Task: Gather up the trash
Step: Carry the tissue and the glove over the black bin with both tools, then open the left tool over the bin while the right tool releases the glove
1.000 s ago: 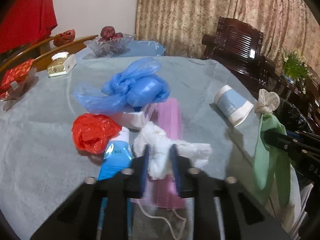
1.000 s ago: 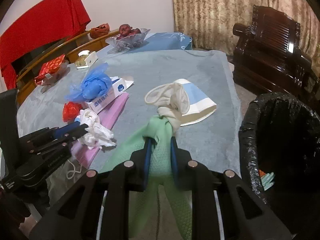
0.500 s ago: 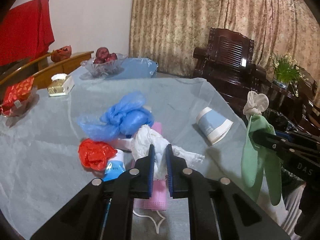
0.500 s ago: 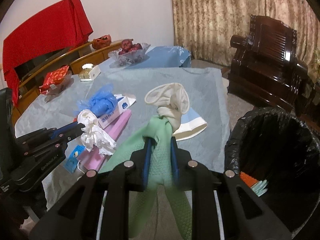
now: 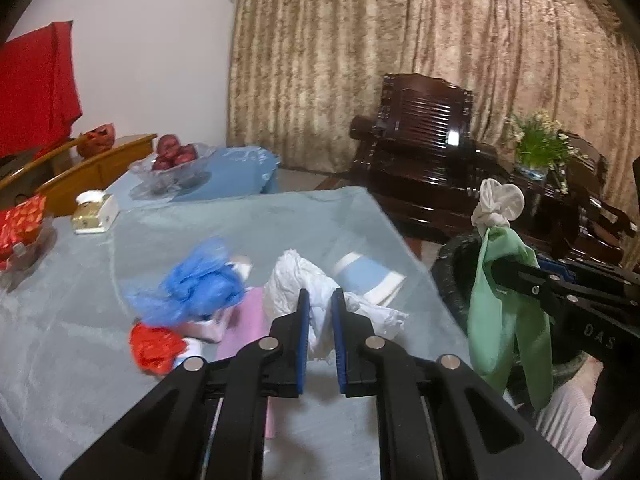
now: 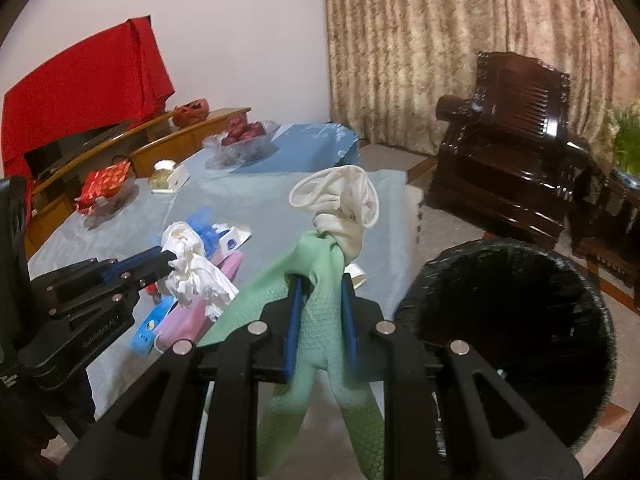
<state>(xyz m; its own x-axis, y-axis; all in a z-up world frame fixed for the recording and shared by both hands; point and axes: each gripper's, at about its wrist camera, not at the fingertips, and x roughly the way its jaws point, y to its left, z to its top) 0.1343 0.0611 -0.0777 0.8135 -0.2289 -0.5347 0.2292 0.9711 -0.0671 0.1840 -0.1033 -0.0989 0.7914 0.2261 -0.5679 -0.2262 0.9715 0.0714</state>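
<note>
The left gripper (image 5: 319, 300) is clamped on a crumpled white tissue wad (image 5: 296, 284), held clear above the grey-blue tablecloth (image 5: 280, 220). The right gripper (image 6: 320, 284) is clenched on a knotted green rubber glove (image 6: 320, 320) with a white cuff, hanging just beside the black-lined trash bin (image 6: 520, 280). A blue plastic bag (image 5: 200, 284), red bag (image 5: 156, 344), pink face mask (image 5: 244, 328) and blue-and-white paper cup (image 5: 368, 276) lie on the table.

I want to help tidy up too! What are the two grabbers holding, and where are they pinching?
The left gripper pinches crumpled white tissue near its middle. The right gripper pinches a green rubber glove just below its knot.
</note>
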